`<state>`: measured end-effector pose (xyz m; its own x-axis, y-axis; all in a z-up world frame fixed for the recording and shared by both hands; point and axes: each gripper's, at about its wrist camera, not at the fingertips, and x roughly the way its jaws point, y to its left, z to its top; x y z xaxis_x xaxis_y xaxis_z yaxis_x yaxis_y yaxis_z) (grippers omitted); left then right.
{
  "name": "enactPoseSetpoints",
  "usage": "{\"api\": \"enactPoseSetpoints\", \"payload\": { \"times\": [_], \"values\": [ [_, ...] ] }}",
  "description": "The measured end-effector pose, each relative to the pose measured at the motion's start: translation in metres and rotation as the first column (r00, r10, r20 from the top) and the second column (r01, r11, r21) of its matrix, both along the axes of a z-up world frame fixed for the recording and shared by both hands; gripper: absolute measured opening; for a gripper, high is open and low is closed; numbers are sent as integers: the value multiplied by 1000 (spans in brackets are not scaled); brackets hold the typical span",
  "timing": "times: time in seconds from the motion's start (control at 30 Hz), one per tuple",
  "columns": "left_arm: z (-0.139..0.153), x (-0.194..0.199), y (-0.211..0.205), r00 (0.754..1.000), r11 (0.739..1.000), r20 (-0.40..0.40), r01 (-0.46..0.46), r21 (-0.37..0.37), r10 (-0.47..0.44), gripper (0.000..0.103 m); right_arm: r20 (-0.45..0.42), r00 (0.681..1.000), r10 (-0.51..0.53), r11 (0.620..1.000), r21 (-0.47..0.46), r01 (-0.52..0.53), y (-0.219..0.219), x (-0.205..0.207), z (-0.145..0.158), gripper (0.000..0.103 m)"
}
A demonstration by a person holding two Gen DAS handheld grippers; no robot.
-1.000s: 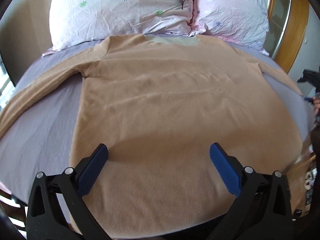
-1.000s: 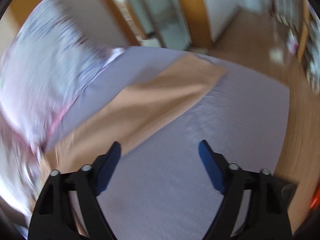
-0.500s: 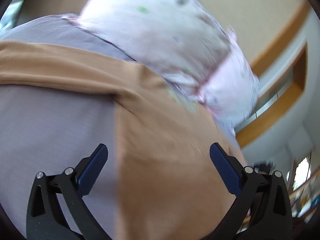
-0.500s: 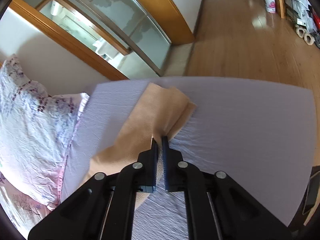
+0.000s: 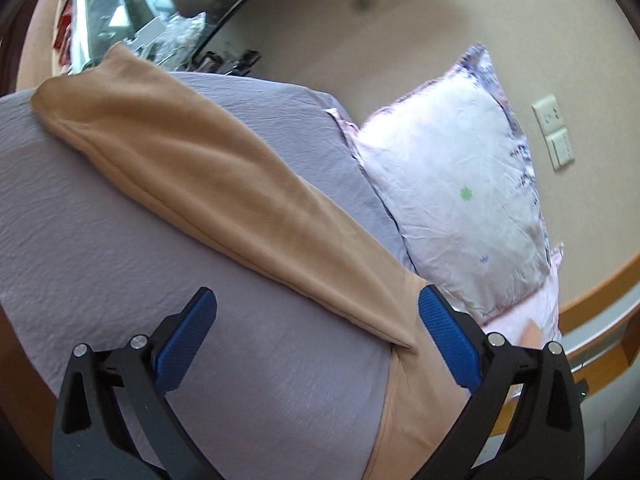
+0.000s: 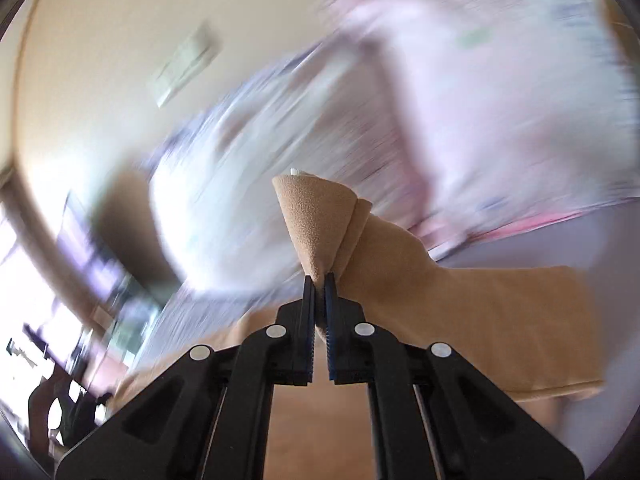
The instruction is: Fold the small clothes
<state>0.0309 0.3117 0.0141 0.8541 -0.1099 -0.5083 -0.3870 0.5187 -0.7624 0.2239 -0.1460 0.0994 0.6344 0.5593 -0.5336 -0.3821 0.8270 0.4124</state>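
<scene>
A tan long-sleeved top lies on a bed with a lilac sheet (image 5: 120, 248). In the left wrist view its left sleeve (image 5: 208, 184) stretches flat from the cuff at upper left down to the armpit by my right fingertip. My left gripper (image 5: 316, 320) is open and empty, just above the sheet near the armpit. My right gripper (image 6: 319, 284) is shut on the cuff end of the other sleeve (image 6: 320, 220), lifted off the bed, with the sleeve (image 6: 460, 320) trailing to the right. That view is blurred.
A floral pillow (image 5: 452, 184) leans against the beige wall behind the top; it also shows blurred in the right wrist view (image 6: 460, 100). A wall switch plate (image 5: 554, 136) is at right. A cluttered glass surface (image 5: 132, 28) lies past the bed's far edge.
My left gripper swung left from over the top's body to its left sleeve, staying open. My right gripper closed on the right sleeve's cuff and has lifted it, swinging toward the pillows.
</scene>
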Motion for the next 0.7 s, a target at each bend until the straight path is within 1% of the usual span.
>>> {"api": "enactPoseSetpoints", "payload": {
  "times": [0.03, 0.07, 0.1, 0.13, 0.17, 0.2, 0.23, 0.27, 0.3, 0.33, 0.37, 0.43, 0.47, 0.5, 0.53, 0.57, 0.6, 0.63, 0.67, 0.7],
  "values": [
    [-1, -1, 2, 1000, 1000, -8, -4, -2, 4, 99, -72, 994, 85, 995, -38, -88, 33, 3, -18, 5],
    [-1, -1, 3, 1000, 1000, -20, -6, -7, 6, 99, -144, 978, 149, 985, -61, -159, 58, 5, -35, 6],
    [-2, -2, 3, 1000, 1000, -28, -7, -13, 7, 99, -222, 952, 211, 969, -78, -233, 82, 0, -51, 6],
    [-2, -2, 6, 999, 1000, -36, -12, -23, 11, 99, -252, 938, 237, 961, -78, -264, 90, -6, -58, 6],
    [-3, -2, 8, 999, 999, -46, -20, -35, 18, 98, -261, 932, 251, 958, -68, -278, 93, -13, -61, 11],
    [-3, -2, 12, 998, 998, -56, -31, -49, 28, 98, -250, 936, 247, 961, -61, -270, 89, -14, -58, 15],
    [-4, -1, 14, 997, 997, -63, -41, -59, 37, 98, -233, 944, 235, 966, -57, -254, 82, -16, -54, 31],
    [-4, 0, 17, 996, 996, -72, -54, -68, 49, 98, -204, 957, 204, 975, -46, -218, 69, -21, -46, 52],
    [-4, 2, 20, 995, 995, -81, -66, -77, 60, 98, -184, 966, 182, 981, -33, -192, 52, -14, -40, 61],
    [-4, 3, 24, 993, 993, -92, -80, -87, 72, 98, -164, 973, 164, 985, -22, -170, 40, -12, -33, 68],
    [-4, 6, 26, 992, 992, -98, -87, -93, 78, 98, -149, 977, 151, 988, -14, -155, 27, -14, -28, 68],
    [-6, 9, 34, 990, 989, -104, -104, -108, 93, 94, -138, 982, 127, 992, 6, -128, 6, -21, -22, 68],
    [-6, 10, 36, 989, 988, -111, -114, -101, 103, 86, -136, 983, 119, 993, 18, -118, 0, -22, -21, 69],
    [-8, 13, 40, 987, 988, -116, -120, -97, 109, 68, -138, 984, 115, 993, 33, -111, -9, -23, -24, 70],
    [-13, 13, 46, 986, 986, -115, -132, -104, 120, 58, -140, 983, 114, 993, 43, -109, -15, -24, -30, 70],
    [-19, 13, 52, 983, 981, -125, -152, -122, 137, 34, -142, 983, 113, 993, 50, -107, -18, -25, -32, 70],
    [-26, 11, 58, 979, 974, -139, -170, -152, 150, 13, -141, 984, 111, 993, 54, -104, -20, -27, -34, 70],
    [-34, 8, 65, 976, 963, -147, -187, -192, 160, 10, -139, 984, 109, 993, 57, -102, -22, -30, -38, 70],
    [-36, 8, 69, 977, 959, -141, -188, -212, 160, 9, -136, 985, 106, 993, 60, -98, -25, -32, -39, 70],
    [-32, 9, 70, 976, 964, -150, -187, -191, 159, 8, -132, 986, 98, 994, 65, -90, -32, -33, -39, 70]
  ]
}}
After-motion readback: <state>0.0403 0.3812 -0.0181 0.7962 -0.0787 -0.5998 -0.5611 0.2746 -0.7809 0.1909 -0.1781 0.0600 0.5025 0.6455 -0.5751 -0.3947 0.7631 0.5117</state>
